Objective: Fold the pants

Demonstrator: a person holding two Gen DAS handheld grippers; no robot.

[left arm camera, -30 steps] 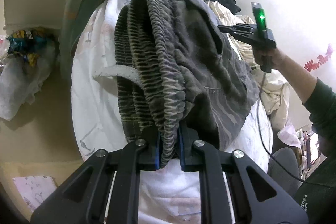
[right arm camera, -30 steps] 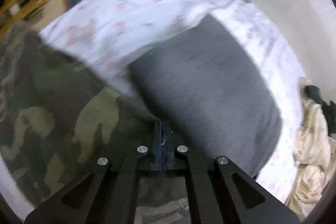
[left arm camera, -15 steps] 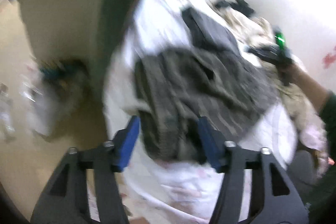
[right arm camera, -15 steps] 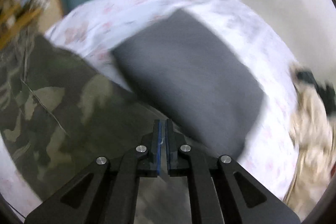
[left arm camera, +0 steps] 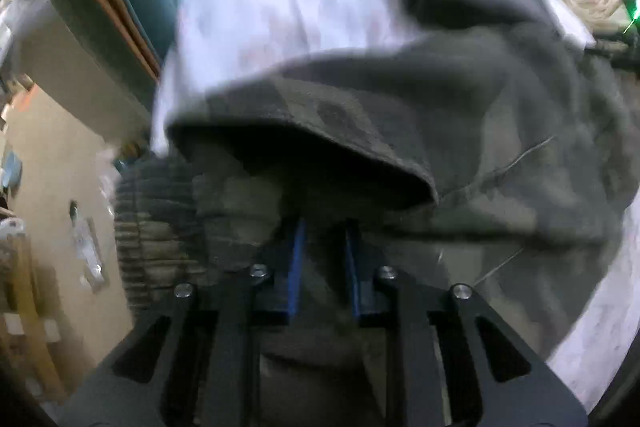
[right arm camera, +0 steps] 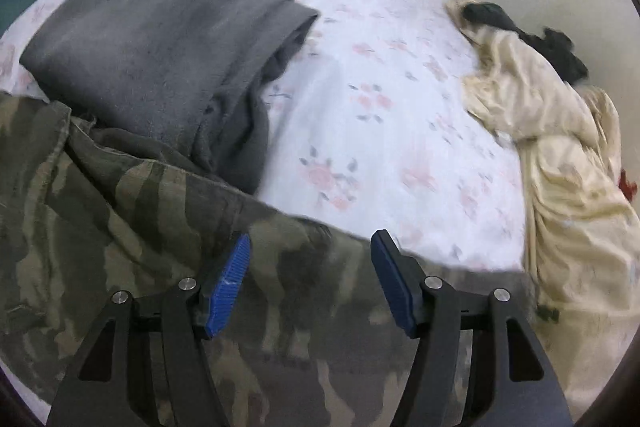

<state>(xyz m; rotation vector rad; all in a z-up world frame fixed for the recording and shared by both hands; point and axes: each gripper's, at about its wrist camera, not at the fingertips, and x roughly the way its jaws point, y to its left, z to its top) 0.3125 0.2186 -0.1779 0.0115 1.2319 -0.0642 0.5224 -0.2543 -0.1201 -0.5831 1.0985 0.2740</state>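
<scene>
two grippers are over a bed (right arm camera: 360, 75) with a white flowered sheet, and the camouflage pants (right arm camera: 120, 227) lie on it at the near edge. in the right wrist view the pants spread from the left side across the bottom of the picture, so their long axis seems to run about left to right there, along the near edge of the bed; which end is the waist i cannot tell from this view. the right gripper (right arm camera: 310, 283) hangs over the camouflage cloth with its jaws wide apart; they have just been opening, and nothing is caught between the blue pads, the cloth only lies below them. just behind the pants a folded grey cloth (right arm camera: 160, 35) rests on the sheet, touching or slightly under the pants' far edge. at the right side of the bed there is a crumpled cream cloth (right arm camera: 568, 187) with some black clothing (right arm camera: 560, 47) beside it, well apart from the pants. in the left wrist view, which is blurred, the left gripper (left arm camera: 322, 259) has its jaws narrow, they have just been closing, and a bunch of the pants (left arm camera: 440, 131) sits between the blue pads and seems pinched. the ribbed elastic waistband (left arm camera: 156, 227) shows at the left of this gripper, and a folded edge of the pants arches over the fingers.
</scene>
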